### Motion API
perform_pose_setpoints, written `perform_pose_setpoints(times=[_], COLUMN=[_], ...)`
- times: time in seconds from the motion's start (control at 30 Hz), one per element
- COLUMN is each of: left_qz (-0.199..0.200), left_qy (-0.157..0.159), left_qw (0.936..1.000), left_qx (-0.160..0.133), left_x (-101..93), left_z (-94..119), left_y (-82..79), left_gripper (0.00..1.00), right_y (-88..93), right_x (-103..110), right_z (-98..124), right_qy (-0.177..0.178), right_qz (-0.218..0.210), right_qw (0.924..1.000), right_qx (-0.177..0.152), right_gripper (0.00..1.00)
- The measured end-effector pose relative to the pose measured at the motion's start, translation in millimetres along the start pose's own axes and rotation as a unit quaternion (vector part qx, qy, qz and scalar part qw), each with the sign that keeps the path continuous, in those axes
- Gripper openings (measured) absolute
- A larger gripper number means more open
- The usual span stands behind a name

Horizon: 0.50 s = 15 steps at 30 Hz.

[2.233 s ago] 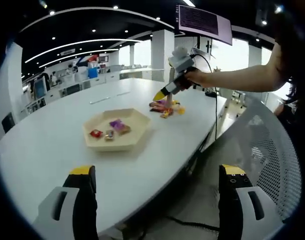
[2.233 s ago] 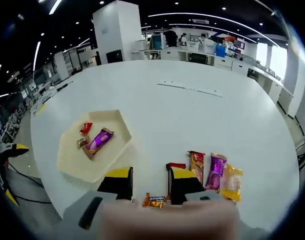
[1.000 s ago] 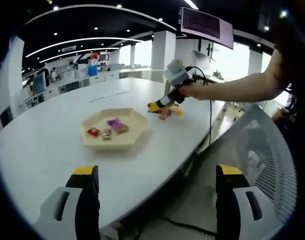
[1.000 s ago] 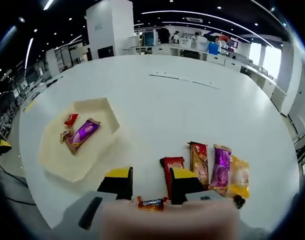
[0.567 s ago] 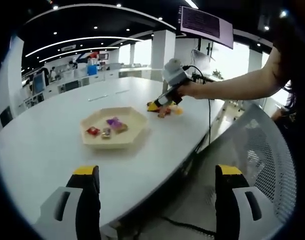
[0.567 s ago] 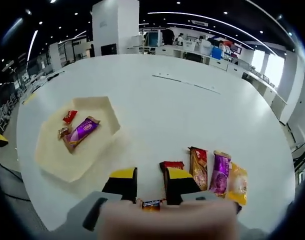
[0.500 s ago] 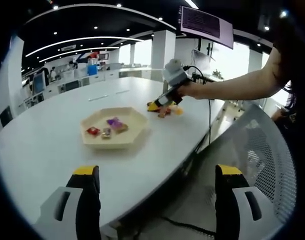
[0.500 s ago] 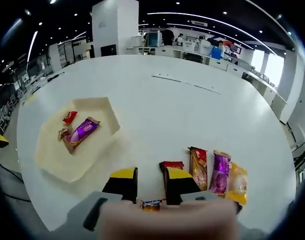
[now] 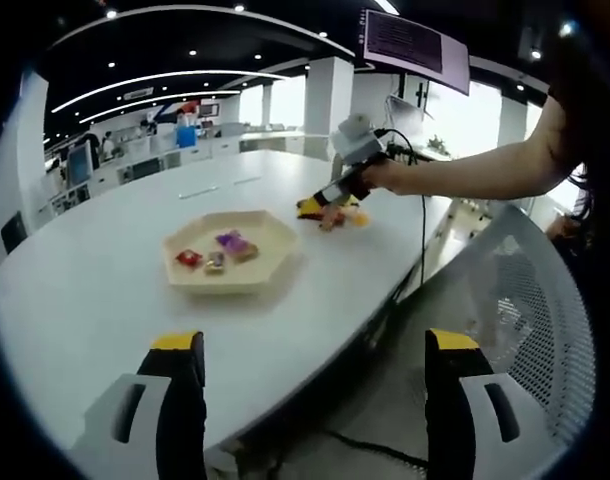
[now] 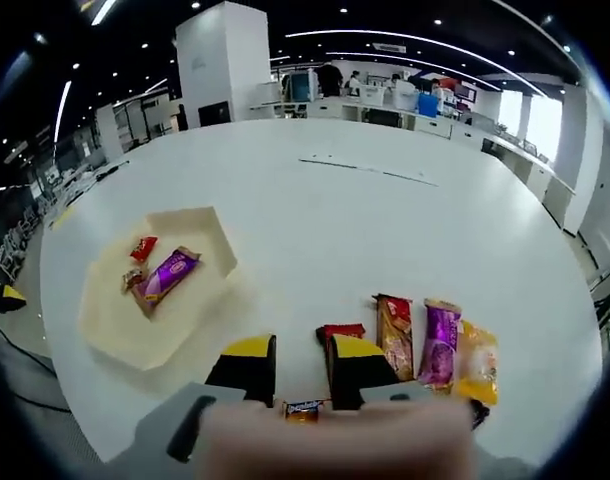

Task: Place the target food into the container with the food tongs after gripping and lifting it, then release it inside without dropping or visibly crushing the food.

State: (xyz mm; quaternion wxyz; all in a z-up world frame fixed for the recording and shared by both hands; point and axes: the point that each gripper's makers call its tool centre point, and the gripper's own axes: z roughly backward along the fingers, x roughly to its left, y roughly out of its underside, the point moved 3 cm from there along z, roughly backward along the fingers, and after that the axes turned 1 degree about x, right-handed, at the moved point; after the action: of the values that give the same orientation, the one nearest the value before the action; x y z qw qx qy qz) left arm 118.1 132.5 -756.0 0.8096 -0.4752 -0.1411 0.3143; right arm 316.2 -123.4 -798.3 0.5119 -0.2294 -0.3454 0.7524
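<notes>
Left gripper [image 9: 312, 400]: jaws spread wide, nothing between them; held off the table's near edge, over the floor.
Right gripper [image 10: 290, 365]: jaws close together with a narrow gap; whether they pinch the small orange-wrapped candy [image 10: 303, 409] at their base, cannot tell. In the left gripper view it [image 9: 325, 196] is held by a hand [image 9: 375, 176] above the loose snacks.
Tray [image 9: 268, 262]: pale hexagonal container on the white table [image 9: 95, 290], holding 1 purple bar [image 10: 166, 273], 1 red candy [image 10: 143, 246] and 1 brown candy [image 10: 134, 281].
Loose snacks: red packet [image 10: 337, 331] just beyond the right jaw; beside it a row of 3, brown-red bar [image 10: 395, 334], purple bar [image 10: 440, 343], yellow packet [image 10: 475, 362], well apart from the tray.
Chair [image 9: 530, 320]: grey mesh back, to the right in the left gripper view.
</notes>
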Motion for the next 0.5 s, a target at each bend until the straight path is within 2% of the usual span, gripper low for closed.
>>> perform_pose_setpoints(times=[0.23,0.3,0.5], left_qz=[0.000,0.000,0.002], left_qy=[-0.001,-0.001,0.001], left_qw=[1.0000,1.0000,1.0000], left_qx=[-0.005,-0.006,-0.009], left_x=[0.6,0.5,-0.3], left_z=[0,0,1], left_y=[-1.6,-1.8,-3.0], left_gripper=[0.90,0.90,0.91], right_y=[-8.6,-18.7,-43.5], right_x=[0,1,-3], right_z=[7,13,32], right_qy=[-0.004,-0.003,-0.005], right_qz=[-0.006,0.003,0.005], right_qw=[1.0000,0.9998,0.9994], right_qx=[-0.002,-0.019,-0.035], right_gripper=[0.20,0.20,0.20])
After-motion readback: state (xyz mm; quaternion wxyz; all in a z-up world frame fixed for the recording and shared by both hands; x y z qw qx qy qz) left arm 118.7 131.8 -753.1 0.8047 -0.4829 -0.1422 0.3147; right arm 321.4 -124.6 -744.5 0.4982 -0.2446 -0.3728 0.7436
